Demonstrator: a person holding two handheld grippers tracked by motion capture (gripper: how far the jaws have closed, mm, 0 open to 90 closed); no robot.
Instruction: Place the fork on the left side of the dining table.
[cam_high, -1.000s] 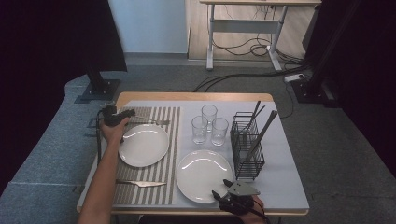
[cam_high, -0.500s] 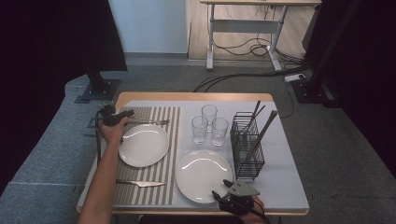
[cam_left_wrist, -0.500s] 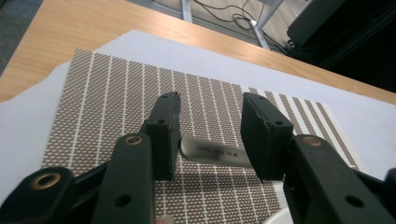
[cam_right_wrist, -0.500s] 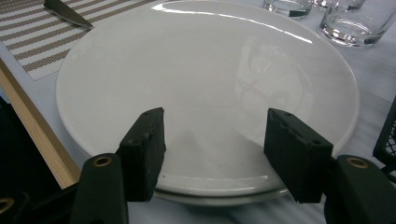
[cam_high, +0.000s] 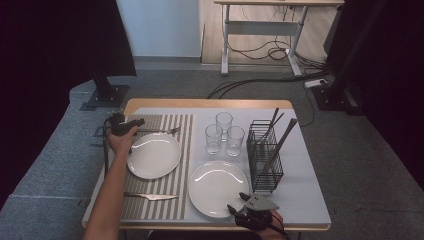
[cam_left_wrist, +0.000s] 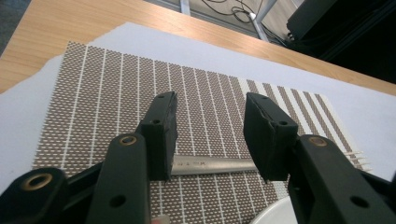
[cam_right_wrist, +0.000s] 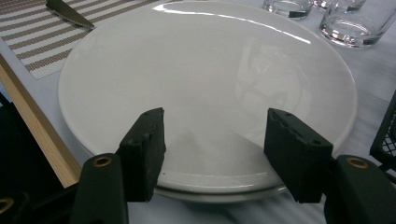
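My left gripper (cam_high: 136, 122) sits at the far left of the striped placemat (cam_high: 183, 150), open. In the left gripper view its jaws (cam_left_wrist: 210, 107) stand apart just above the mat (cam_left_wrist: 116, 93), and the handle of a fork (cam_left_wrist: 212, 164) lies flat across the gap below them, tines to the right. That fork (cam_high: 161, 131) lies behind a white plate (cam_high: 153, 155). My right gripper (cam_high: 248, 205) is at the table's front edge, open. Its jaws (cam_right_wrist: 217, 116) straddle the near rim of a second white plate (cam_right_wrist: 210, 60), which lies on the pale table cover (cam_high: 218, 187).
A knife (cam_high: 150, 196) lies on the mat's near part. Three empty glasses (cam_high: 223, 132) stand behind the front plate. A black wire rack (cam_high: 265, 155) with dark utensils stands to its right. The wooden table edge (cam_right_wrist: 32, 135) is close to my right gripper.
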